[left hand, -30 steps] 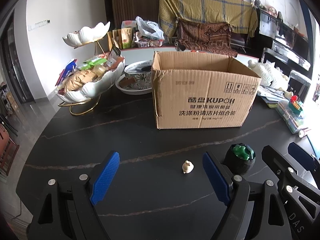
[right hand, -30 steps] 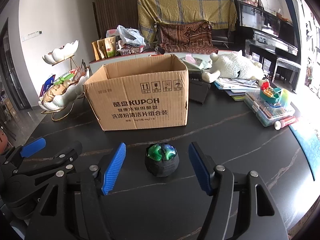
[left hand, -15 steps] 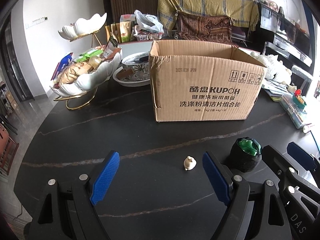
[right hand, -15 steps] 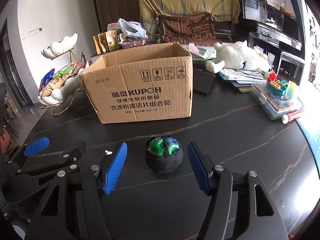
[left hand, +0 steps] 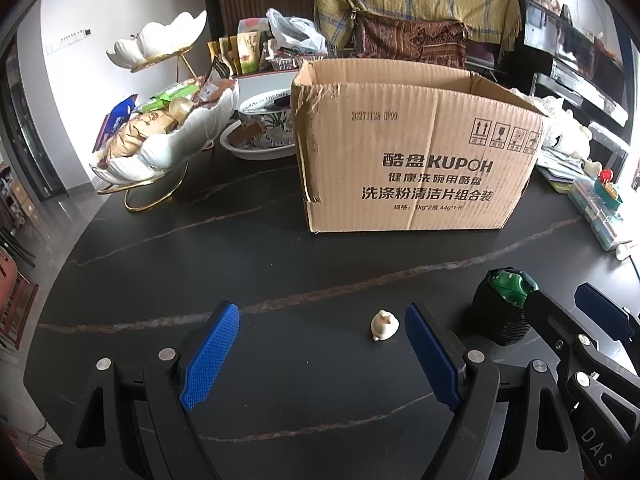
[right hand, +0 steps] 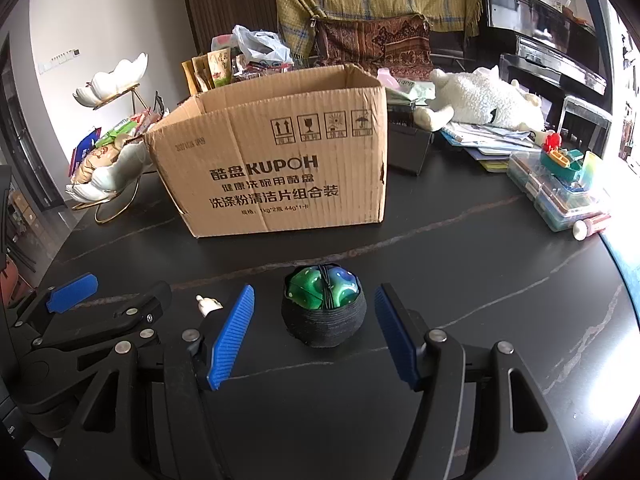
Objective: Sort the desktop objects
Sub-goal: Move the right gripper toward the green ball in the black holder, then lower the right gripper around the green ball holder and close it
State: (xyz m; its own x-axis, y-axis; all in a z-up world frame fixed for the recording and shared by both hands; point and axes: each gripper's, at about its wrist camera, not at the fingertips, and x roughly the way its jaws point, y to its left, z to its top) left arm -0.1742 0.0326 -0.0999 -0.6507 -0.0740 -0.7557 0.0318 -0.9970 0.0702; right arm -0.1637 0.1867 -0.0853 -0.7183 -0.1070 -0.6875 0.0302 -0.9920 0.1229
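Observation:
A small cream figurine (left hand: 383, 325) lies on the dark table, just ahead of my open left gripper (left hand: 320, 354), closer to its right finger; it also shows in the right wrist view (right hand: 208, 305). A black pouch with a green and blue ball inside (right hand: 323, 309) sits between the fingers of my open right gripper (right hand: 314, 336), not touched; in the left wrist view the pouch (left hand: 502, 306) is at the right. An open cardboard box (left hand: 416, 148) stands behind both, also in the right wrist view (right hand: 276, 152).
A white shell-shaped snack stand (left hand: 160, 136) and a patterned bowl (left hand: 264, 128) are at the back left. A plush toy (right hand: 484, 98), papers, a black case (right hand: 408, 148) and a plastic box of toys (right hand: 560, 188) are at the right.
Both grippers have moved forward and lower toward the table; the box, the pouch and the figurine now look closer. Both stay open.

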